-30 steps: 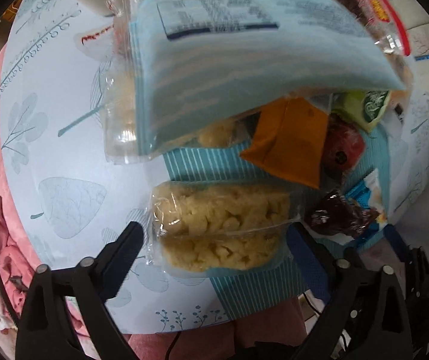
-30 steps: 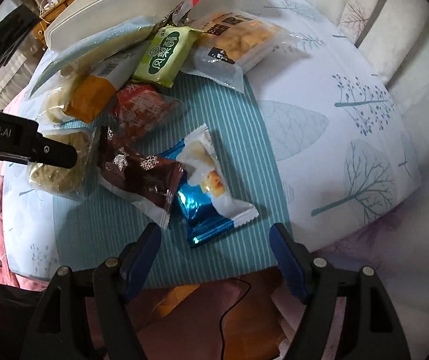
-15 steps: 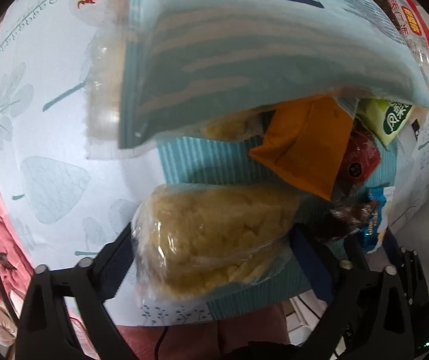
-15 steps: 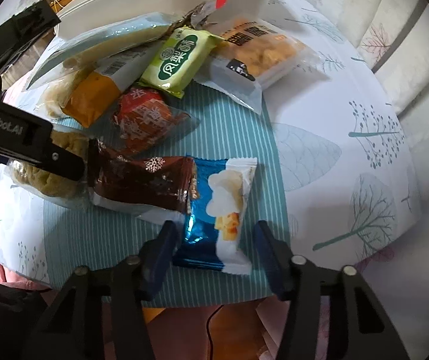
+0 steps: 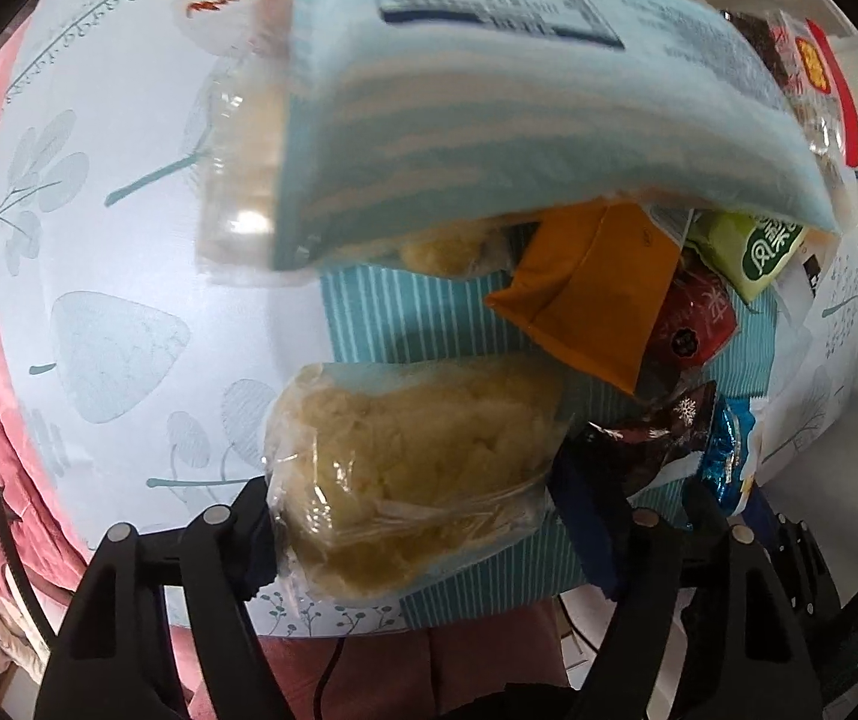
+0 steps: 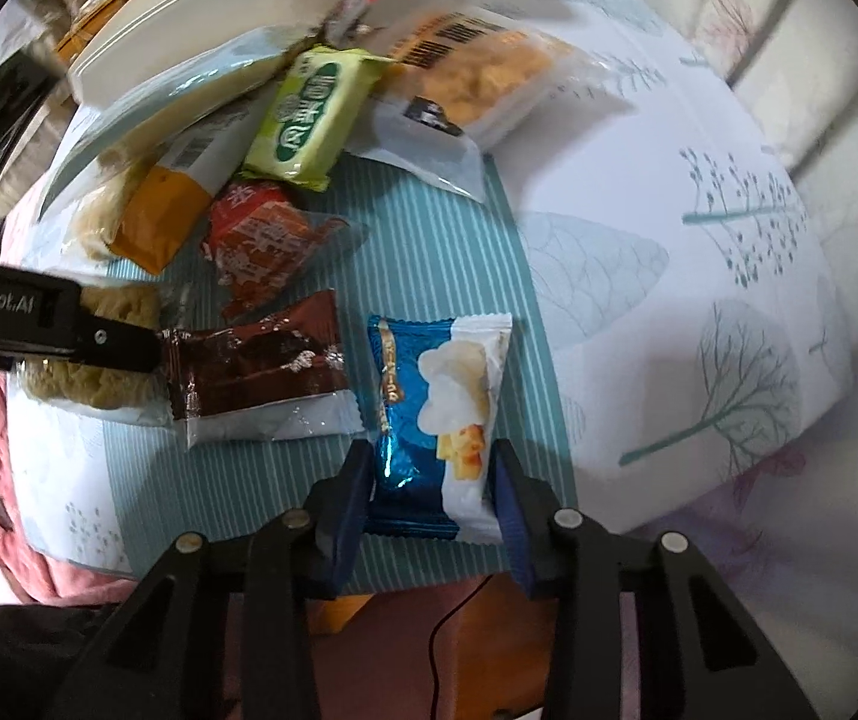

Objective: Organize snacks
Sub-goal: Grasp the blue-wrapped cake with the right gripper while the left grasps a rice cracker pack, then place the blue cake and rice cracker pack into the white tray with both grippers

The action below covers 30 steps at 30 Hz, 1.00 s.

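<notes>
My left gripper is shut on a clear pack of yellow crumbly snack, squeezed between the jaws and lifted a little off the cloth. It also shows in the right wrist view. My right gripper is shut on the lower end of a blue and white snack pack that lies on the striped teal mat. A brown pack lies just left of the blue one, beside the left gripper's finger.
A pale blue pack hangs close over the left wrist view. Orange, red, green and clear biscuit packs lie beyond. A white tray stands at the back. The table edge is near.
The left gripper closed on the yellow snack pack and raised it. The right gripper moved forward around the blue pack and closed on it.
</notes>
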Each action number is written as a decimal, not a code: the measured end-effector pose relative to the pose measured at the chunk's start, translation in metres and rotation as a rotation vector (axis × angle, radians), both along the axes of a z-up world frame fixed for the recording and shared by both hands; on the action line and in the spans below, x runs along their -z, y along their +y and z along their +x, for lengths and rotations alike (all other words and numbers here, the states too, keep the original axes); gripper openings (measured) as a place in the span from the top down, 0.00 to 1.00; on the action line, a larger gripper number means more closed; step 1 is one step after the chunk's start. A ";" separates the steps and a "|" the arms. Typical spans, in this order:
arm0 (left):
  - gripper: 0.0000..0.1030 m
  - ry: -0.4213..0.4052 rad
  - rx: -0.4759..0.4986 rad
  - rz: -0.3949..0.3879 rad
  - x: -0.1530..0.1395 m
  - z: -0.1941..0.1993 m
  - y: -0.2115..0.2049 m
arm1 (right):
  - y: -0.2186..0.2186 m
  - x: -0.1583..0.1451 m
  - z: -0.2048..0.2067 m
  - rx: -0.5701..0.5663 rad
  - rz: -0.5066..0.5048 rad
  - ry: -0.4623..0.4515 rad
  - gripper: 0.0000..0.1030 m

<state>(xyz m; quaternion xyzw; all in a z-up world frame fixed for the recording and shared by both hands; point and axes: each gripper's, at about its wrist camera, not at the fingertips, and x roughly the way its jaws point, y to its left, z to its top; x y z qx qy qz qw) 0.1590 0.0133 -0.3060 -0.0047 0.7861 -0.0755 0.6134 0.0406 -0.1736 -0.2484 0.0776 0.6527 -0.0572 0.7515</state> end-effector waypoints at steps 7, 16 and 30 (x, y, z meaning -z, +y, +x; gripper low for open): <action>0.35 0.009 -0.026 -0.021 -0.022 0.007 0.019 | -0.031 -0.002 -0.001 0.206 0.142 0.067 0.62; 0.35 0.005 0.015 -0.121 -0.070 0.023 0.048 | -0.041 -0.027 0.005 0.376 0.231 0.073 0.63; 0.35 -0.050 0.039 -0.221 -0.145 0.027 0.076 | -0.014 -0.103 0.053 0.291 0.225 -0.061 0.63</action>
